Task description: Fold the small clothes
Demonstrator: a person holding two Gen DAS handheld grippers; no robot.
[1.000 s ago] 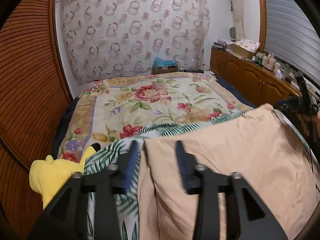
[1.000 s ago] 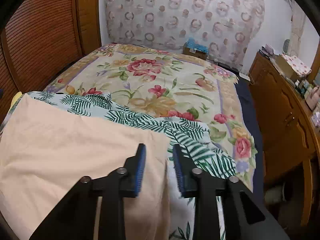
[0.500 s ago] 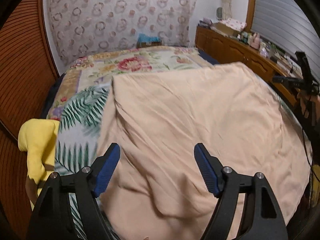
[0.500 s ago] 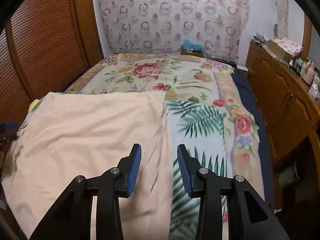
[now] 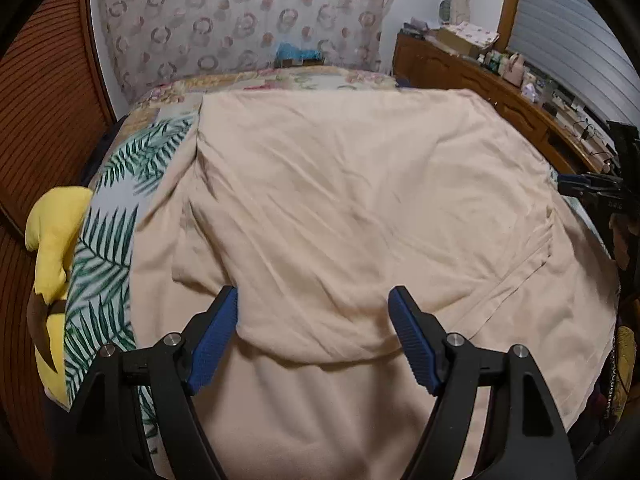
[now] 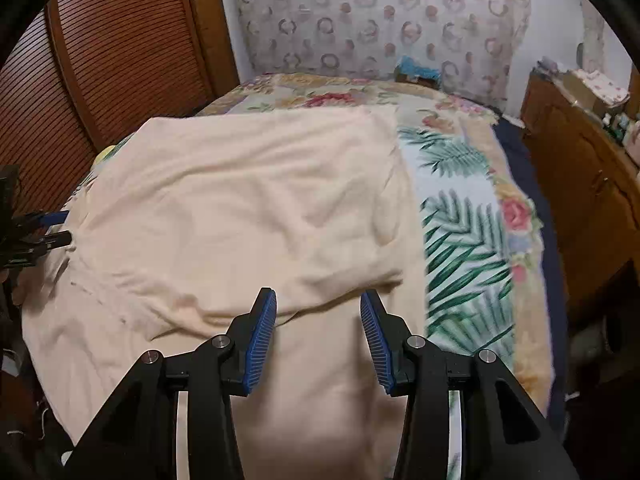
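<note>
Since 0.5 s ago: right gripper (image 6: 318,326) jaws widened; left gripper (image 5: 312,330) jaws remain spread, both empty.
Peach cloth (image 5: 360,208) lies folded over itself at the bed's (image 6: 472,184) near edge; no legible writing; sideboard items (image 5: 516,70) indistinct.

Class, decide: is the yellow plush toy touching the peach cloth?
Apart. The left wrist view shows palm-leaf sheet between the yellow plush toy and the peach cloth.
</note>
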